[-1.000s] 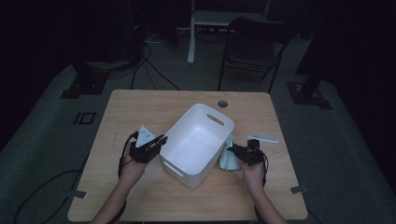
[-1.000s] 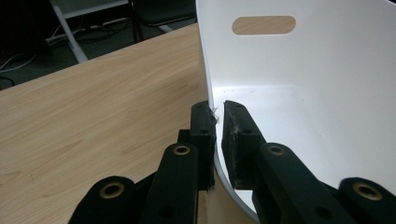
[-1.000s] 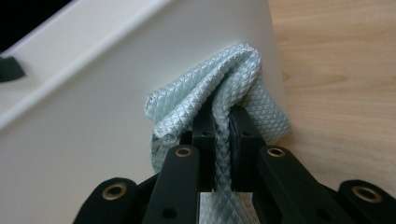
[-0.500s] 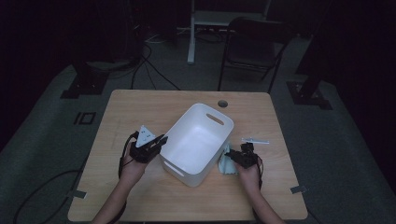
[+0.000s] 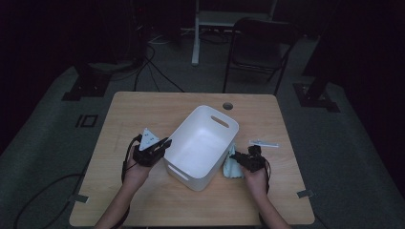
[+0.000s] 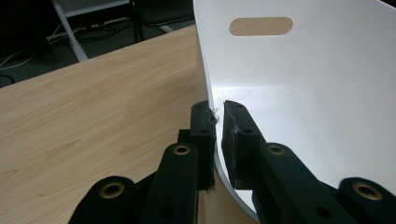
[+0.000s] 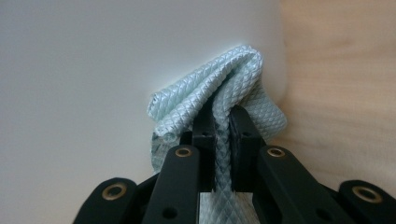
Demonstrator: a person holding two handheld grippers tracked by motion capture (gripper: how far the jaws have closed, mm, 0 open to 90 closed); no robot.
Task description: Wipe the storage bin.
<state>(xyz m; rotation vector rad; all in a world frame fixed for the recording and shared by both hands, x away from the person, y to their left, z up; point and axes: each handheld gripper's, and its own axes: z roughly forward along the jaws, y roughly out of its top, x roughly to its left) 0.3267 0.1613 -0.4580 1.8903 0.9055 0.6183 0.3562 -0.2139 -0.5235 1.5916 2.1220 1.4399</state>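
Dark room; one wooden table (image 5: 143,109), one folding chair (image 5: 260,43) behind it. Left gripper (image 6: 218,116): jaws pinch the wall of the one white bin (image 5: 203,143), one jaw outside, one inside, at the bin's near-left corner. Right gripper (image 7: 222,122): jaws pressed on a fold of the one pale green quilted cloth (image 7: 219,88), cloth touching the bin's outer right wall, low on the table. One small white strip (image 5: 263,142) lies on the table just beyond the right gripper. Both forearms enter from the bottom edge, hands either side of the bin, which stands mid-table, turned diagonally.
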